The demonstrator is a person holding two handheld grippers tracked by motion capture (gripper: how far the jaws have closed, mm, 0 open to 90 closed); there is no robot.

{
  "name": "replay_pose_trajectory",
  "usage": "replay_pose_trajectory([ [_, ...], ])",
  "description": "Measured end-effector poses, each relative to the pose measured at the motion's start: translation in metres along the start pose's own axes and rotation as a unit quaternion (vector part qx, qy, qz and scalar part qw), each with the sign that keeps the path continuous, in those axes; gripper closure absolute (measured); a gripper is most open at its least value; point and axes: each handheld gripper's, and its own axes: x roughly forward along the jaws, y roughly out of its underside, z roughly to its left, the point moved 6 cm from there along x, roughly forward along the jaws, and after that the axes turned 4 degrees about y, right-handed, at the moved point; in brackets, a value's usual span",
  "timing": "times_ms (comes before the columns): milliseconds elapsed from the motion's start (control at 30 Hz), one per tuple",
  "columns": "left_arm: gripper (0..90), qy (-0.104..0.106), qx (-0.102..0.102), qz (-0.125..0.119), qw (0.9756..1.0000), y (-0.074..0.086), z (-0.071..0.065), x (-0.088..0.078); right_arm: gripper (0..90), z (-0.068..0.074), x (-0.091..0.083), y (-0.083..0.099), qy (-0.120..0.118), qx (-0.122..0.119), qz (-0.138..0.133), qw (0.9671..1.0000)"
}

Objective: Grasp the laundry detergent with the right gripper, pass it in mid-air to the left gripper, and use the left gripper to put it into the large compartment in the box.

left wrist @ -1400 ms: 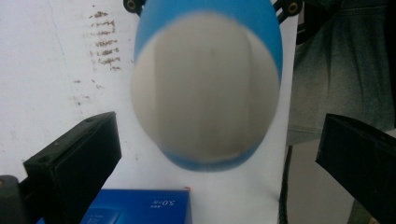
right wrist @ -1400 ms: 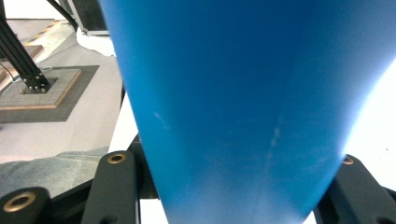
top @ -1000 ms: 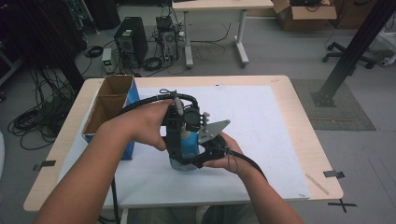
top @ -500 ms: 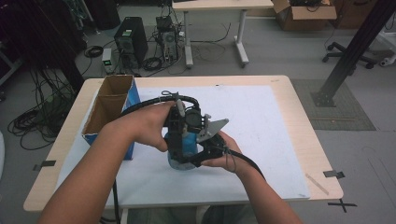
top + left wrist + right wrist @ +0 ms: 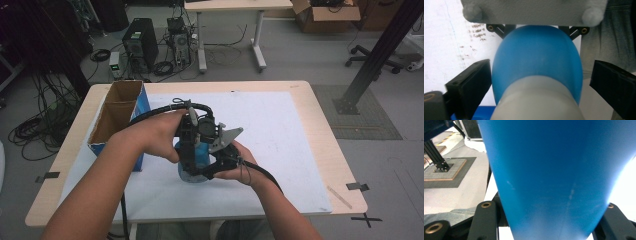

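High view: a person leans over the table, which carries a white sheet, and holds both grippers together over a blue bottle standing near the front middle of the sheet. The left gripper comes down from the left, over the bottle's top; the right gripper reaches in from the right at the bottle's lower body, its grey three-cornered plate tilted above it. An open cardboard box with blue sides stands at the table's left edge, well apart from the bottle.

In the left gripper view, the bottle rises between the two black fingers: a pale neck at the bottom and a rounded blue shoulder beyond it. The left finger lies right against the blue side, while a clear gap remains between the bottle and the other finger. These fingers have just been closing around the bottle, and they do not yet press on it from both sides.

In the right gripper view, the bottle's blue wall stands right in front of the lens, and the fingers are clamped on it, one at each side of its body.
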Motion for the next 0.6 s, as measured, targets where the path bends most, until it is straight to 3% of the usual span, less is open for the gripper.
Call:
replay_pose_trajectory([
  [600, 17.0, -0.009, 0.001, 0.003, 1.0000, 0.0004, -0.0002, -0.0019, 45.5, 0.0006, 0.0007, 0.0002, 0.002, 0.003, 0.000, 1.0000],
])
